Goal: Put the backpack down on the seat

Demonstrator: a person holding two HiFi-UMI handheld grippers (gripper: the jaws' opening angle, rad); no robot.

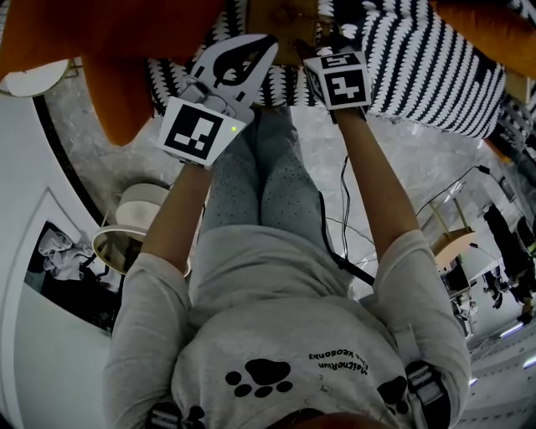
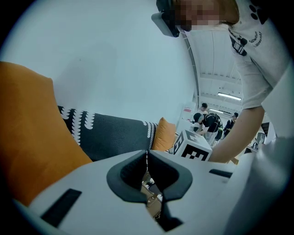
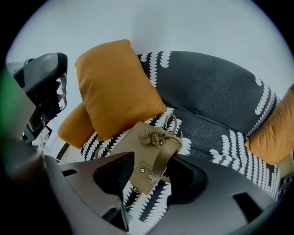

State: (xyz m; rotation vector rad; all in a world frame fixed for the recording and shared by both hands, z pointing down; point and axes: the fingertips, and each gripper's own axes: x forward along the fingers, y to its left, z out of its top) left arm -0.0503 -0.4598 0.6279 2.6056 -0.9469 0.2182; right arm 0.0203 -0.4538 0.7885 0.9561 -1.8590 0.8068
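The tan backpack [image 3: 140,149] lies on the black-and-white patterned sofa seat [image 3: 206,137], against an orange cushion [image 3: 115,87]. My right gripper [image 3: 147,179] hangs over it, pointing steeply down. Its jaws stand open either side of the bag's top strap [image 3: 161,160], and the pads do not press on it. In the head view only its marker cube [image 1: 339,80] shows, with a bit of the backpack [image 1: 285,15] beyond. My left gripper [image 2: 147,153] is held nearly level beside it with its tips touching, shut. A scrap of tan strap with rivets shows through the gap below its pads.
A second orange cushion [image 3: 273,133] rests at the seat's right end. A round white side table [image 1: 138,218] stands by my left leg, and cables [image 1: 352,218] run over the grey floor. People [image 2: 209,121] work far off in the room.
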